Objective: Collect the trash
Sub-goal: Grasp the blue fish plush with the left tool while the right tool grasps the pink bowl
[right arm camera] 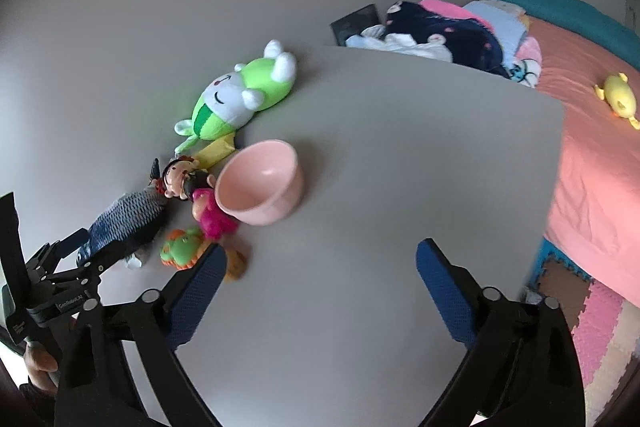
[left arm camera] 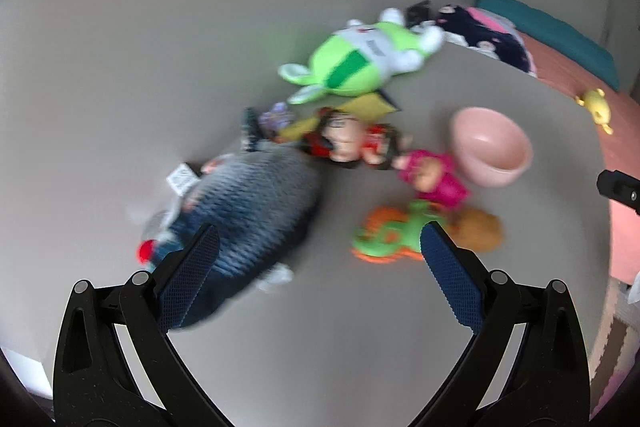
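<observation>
A grey table [right arm camera: 400,147] holds a pile of toys and bits of rubbish. A pink bowl [left arm camera: 492,147] [right arm camera: 260,187] lies tilted on its side. A yellow wrapper [left arm camera: 360,109] [right arm camera: 218,151] lies under the green plush [left arm camera: 360,63] [right arm camera: 236,95]. A crumpled purple wrapper [left arm camera: 276,117] sits behind the fish plush [left arm camera: 244,207] [right arm camera: 124,217]. My left gripper [left arm camera: 320,239] is open and empty, hovering over the fish plush and a green-orange toy [left arm camera: 394,237]; it shows in the right wrist view [right arm camera: 76,259]. My right gripper [right arm camera: 320,255] is open and empty above bare table.
A cartoon doll [left arm camera: 348,141] [right arm camera: 180,183], a pink doll [left arm camera: 434,175] [right arm camera: 212,215] and a brown plush [left arm camera: 478,231] lie by the bowl. A bed [right arm camera: 600,167] with clothes [right arm camera: 440,31] and a yellow toy [right arm camera: 618,97] stands to the right. Foam floor mats [right arm camera: 600,327] lie below.
</observation>
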A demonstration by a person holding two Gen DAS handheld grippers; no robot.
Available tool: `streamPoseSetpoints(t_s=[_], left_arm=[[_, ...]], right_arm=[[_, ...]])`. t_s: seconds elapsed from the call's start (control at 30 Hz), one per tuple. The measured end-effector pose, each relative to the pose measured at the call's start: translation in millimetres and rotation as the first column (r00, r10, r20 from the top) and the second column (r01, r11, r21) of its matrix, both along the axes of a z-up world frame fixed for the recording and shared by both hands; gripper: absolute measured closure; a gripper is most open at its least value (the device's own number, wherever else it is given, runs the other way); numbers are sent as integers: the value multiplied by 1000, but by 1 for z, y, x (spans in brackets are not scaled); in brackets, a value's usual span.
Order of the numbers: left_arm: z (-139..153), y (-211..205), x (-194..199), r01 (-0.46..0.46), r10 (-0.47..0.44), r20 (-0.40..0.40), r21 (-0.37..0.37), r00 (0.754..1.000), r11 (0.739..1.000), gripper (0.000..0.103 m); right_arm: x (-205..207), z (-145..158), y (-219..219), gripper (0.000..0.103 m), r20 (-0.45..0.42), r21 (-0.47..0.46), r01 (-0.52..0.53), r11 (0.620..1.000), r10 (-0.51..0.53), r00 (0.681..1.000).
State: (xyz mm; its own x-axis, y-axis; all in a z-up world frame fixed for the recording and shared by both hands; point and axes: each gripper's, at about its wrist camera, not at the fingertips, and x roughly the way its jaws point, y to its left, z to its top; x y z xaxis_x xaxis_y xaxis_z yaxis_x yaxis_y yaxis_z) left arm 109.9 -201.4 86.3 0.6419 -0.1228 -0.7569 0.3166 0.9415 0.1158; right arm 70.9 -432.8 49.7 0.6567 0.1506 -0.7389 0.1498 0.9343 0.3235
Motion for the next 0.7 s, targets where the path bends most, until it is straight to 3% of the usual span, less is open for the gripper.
streamPoseSetpoints(t_s=[0.2, 0.37, 0.47, 0.6, 0.63, 0.7], left_arm=[[-14, 17, 24, -37, 38, -19, 58, 999, 998, 6], [-29, 19, 41, -61, 64, -20, 137, 998, 989, 6], [-35, 24, 45, -78, 79, -1, 142, 997, 987, 6], [-32, 46, 48, -124, 125, -17, 28, 992, 992, 39], [-29, 53, 49, -141, 141, -35, -13, 989, 990, 43], [-22, 63, 45, -159, 156, -42, -61, 987, 985, 59]], right_arm=[[52, -12, 25, 27, -71, -36, 15, 999, -17, 997], [85, -28, 38, 29, -119, -101, 30, 994, -42, 992], [93, -36, 41, 46, -141, -126, 31, 992, -49, 989], [95, -44, 39, 84, -160, -113, 23, 993, -41, 986], [94, -43, 38, 93, -154, -105, 22, 994, -39, 987], [90, -40, 36, 95, -140, -99, 23, 995, -37, 989]])
